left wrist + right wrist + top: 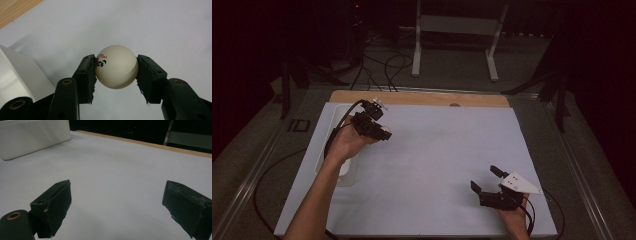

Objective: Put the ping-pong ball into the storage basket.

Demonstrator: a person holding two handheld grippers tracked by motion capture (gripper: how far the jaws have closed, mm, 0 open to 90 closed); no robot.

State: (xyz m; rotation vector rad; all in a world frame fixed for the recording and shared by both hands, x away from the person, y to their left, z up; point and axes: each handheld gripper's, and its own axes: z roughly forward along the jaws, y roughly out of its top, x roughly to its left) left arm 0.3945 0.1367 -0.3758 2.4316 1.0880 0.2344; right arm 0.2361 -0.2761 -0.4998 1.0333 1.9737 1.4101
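Gripping a white ball (pixel 116 67), left hand-held gripper (pixel 116 72) above table (pixel 155 30).

a white sheet (pixel 447 165) is covering most of the table, leaving a strip of bare wood (pixel 422 98) showing along the far edge. metal rails (pixel 584 175) are running down both sides of the table. beyond it, a grey carpeted floor (pixel 452 75) is stretching into a dim room, where black cables (pixel 387 67) are looping across it. a white metal frame (pixel 457 30) is standing on two legs at the back. dark stands (pixel 292 85) are flanking the table left and right. the far wall is fading into darkness, a tiny red light (pixel 357 6) glowing there. light is falling mainly on the sheet.
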